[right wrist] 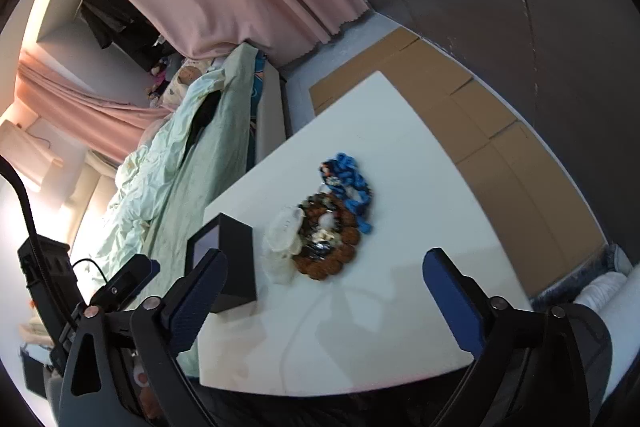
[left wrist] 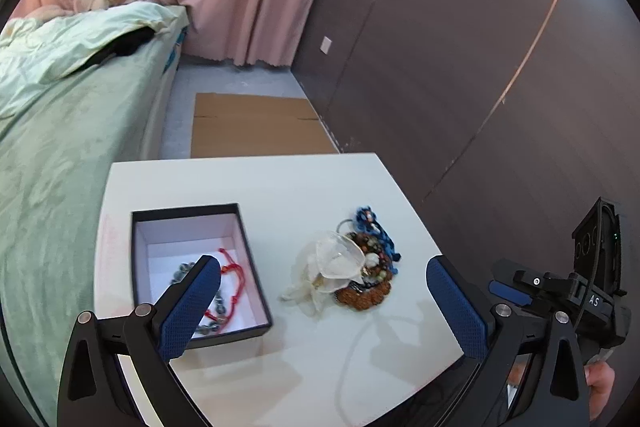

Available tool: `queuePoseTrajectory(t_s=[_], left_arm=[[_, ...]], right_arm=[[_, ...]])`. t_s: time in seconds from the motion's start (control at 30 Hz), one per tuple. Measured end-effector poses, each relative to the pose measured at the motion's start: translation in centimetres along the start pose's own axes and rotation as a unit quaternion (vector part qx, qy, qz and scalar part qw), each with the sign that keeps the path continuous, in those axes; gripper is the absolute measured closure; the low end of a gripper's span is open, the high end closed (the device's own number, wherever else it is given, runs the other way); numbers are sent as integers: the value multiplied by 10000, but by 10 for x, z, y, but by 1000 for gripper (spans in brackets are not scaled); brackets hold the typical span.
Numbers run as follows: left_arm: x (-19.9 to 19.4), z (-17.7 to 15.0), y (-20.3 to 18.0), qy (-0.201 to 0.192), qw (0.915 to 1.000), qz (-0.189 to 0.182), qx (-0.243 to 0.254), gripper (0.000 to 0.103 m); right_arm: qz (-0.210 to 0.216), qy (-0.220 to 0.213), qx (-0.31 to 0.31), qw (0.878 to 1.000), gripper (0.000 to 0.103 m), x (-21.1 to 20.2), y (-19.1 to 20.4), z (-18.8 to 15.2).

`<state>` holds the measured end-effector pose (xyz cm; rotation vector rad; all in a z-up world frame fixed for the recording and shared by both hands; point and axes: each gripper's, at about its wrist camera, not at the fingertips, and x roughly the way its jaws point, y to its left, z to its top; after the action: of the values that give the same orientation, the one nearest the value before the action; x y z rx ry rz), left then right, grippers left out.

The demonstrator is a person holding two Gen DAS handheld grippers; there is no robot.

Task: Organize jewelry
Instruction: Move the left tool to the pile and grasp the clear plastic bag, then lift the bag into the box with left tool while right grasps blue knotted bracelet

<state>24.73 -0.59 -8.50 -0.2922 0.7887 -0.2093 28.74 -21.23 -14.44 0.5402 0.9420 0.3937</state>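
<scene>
White counter beside the bed, seen from both wrist cameras. We order the items from largest to smallest.

Box: a dark, open box with a pale lining stands on the left part of the counter. Two pieces already lie inside it, a red cord and a grey bead string.

Pile: the unsorted jewelry sits in a heap to the right of the box, apart from it, near the middle of the counter. We make out a blue braided piece on the far side, a brown bead ring nearer us, and a clear pouch on the box side.

Left gripper and right gripper: both hang above the near edge of the counter, fingers spread wide, with nothing between them.

We judge the step in hand to be the reach for the next piece, with sorting only partly done. The next move calls for bringing one gripper down on a single item at the edge of the pile. Closing the fingers on that item alone matters, since the pieces overlap and may drag one another.
</scene>
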Motion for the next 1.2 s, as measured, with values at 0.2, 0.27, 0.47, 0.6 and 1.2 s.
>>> queuePoseTrajectory(t_s=[0.2,0.27,0.47,0.6,1.2], left_arm=[[15,0,-16,241,9996,-50,142,2],[22,0,-20,314,9993,-46,172,10],[49,-4,-24,725,9972,-5,166,34],[64,-6,-32,876,9955,35,357,34],[130,-9,-29,1665,9825,352,761,99]], right_arm=[[4,-160,71,9998,3,-11,-24,-5],[30,-201,192,9996,3,-12,-35,-6],[13,-234,337,9992,4,-14,-53,-8],[6,-172,499,9986,4,-9,-67,-7],[226,216,543,9980,33,24,-61,-1]])
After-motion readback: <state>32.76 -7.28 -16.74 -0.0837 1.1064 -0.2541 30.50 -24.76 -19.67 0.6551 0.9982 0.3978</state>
